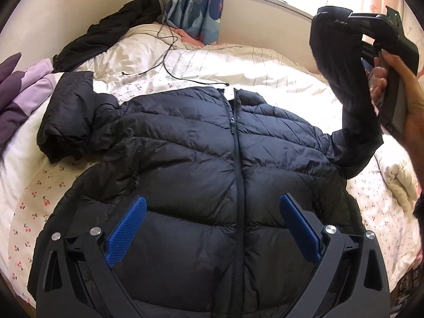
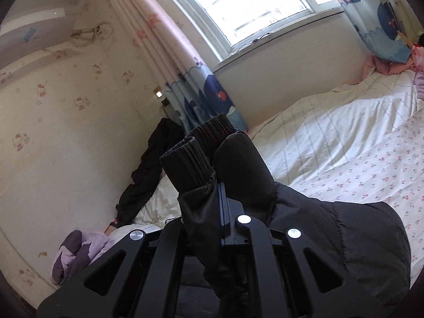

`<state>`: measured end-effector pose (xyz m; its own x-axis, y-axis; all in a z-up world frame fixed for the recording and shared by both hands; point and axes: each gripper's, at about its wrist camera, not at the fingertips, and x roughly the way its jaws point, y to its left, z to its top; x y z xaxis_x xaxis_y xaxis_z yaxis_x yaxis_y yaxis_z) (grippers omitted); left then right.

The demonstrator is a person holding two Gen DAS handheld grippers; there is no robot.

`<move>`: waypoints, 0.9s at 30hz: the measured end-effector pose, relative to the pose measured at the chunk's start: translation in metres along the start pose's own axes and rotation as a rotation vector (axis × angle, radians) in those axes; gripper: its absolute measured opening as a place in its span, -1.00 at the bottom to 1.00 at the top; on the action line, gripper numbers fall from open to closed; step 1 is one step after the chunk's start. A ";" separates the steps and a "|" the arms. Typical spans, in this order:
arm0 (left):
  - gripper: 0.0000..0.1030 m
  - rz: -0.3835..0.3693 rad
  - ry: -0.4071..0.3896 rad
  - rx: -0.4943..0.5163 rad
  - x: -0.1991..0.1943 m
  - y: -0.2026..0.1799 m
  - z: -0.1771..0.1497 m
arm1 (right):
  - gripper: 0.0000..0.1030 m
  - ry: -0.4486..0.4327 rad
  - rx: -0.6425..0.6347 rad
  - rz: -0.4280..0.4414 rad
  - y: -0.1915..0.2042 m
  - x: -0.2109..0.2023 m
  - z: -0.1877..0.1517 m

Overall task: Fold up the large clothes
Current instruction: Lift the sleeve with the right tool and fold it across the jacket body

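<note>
A black quilted puffer jacket [image 1: 201,159] lies front up and zipped on the bed, hem toward me. My left gripper [image 1: 212,212] is open and empty, its blue pads [image 1: 127,230] spread above the jacket's lower front. The jacket's left-hand sleeve [image 1: 66,116] lies bent on the bed. My right gripper [image 1: 344,23] is shut on the cuff end of the other sleeve [image 1: 341,87] and holds it raised above the bed. In the right wrist view the ribbed cuff [image 2: 196,153] sticks out past the closed gripper [image 2: 212,201].
The bed [image 1: 238,63] has a white cherry-print sheet and a striped duvet. A black cable [image 1: 169,53] runs across it. Another dark garment [image 1: 106,34] lies at the far left by the wall. Purple clothing [image 1: 21,87] is at the left edge. Window and curtains [image 1: 196,2] stand behind.
</note>
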<state>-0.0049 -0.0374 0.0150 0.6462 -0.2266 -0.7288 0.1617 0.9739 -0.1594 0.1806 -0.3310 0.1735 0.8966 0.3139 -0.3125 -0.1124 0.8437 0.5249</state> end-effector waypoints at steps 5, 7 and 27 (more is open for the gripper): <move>0.87 -0.007 0.004 -0.045 -0.002 0.017 0.000 | -0.91 0.041 0.001 0.028 0.024 0.032 -0.027; 0.87 -0.008 0.014 -0.052 -0.001 0.022 -0.002 | -0.91 0.058 0.009 0.035 0.031 0.045 -0.039; 0.87 0.059 -0.036 -0.380 -0.019 0.151 0.011 | -0.89 0.257 0.020 0.099 0.096 0.165 -0.189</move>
<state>0.0151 0.1142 0.0123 0.6732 -0.1638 -0.7211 -0.1602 0.9197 -0.3585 0.2363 -0.1158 0.0227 0.7431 0.4968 -0.4484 -0.1830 0.7953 0.5779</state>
